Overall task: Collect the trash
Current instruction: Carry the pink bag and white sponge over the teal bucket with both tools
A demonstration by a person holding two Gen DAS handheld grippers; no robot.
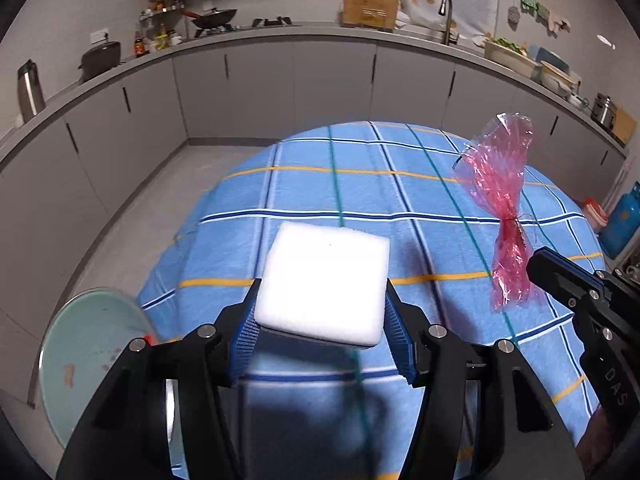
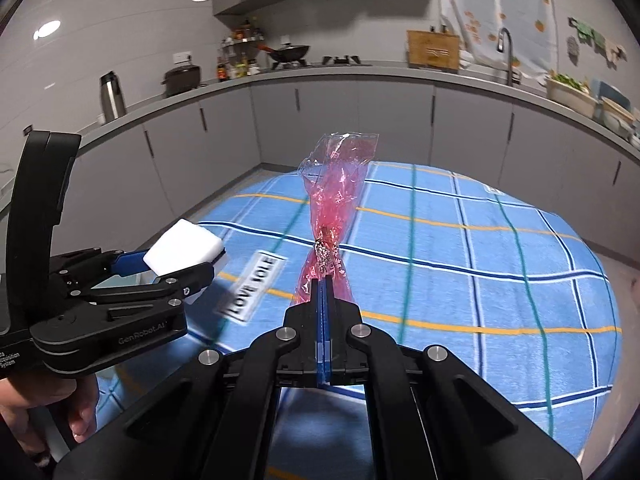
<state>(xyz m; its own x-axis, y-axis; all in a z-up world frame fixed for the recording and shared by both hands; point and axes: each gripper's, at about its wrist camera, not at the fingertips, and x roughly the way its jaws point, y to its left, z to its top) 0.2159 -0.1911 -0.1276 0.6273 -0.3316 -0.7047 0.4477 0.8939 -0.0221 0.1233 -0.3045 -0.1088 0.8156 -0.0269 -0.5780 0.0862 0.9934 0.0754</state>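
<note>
My left gripper (image 1: 322, 312) is shut on a white foam block (image 1: 326, 280) and holds it above the round table with the blue plaid cloth (image 1: 360, 192). The block also shows in the right wrist view (image 2: 182, 250), at the left, in the left gripper (image 2: 188, 268). My right gripper (image 2: 324, 280) is shut on the lower end of a crumpled pink cellophane wrapper (image 2: 334, 200), which stands up from the fingertips. In the left wrist view the wrapper (image 1: 506, 208) hangs at the right above the cloth, with the right gripper (image 1: 538, 264) below it.
A pale green glass plate (image 1: 88, 356) lies at the table's left edge. A "LOVE SOLE" label (image 2: 254, 286) is on the cloth. Grey kitchen cabinets (image 1: 280, 88) and a countertop with a wok (image 1: 214, 18), pots and a sink tap (image 1: 446, 16) curve round behind.
</note>
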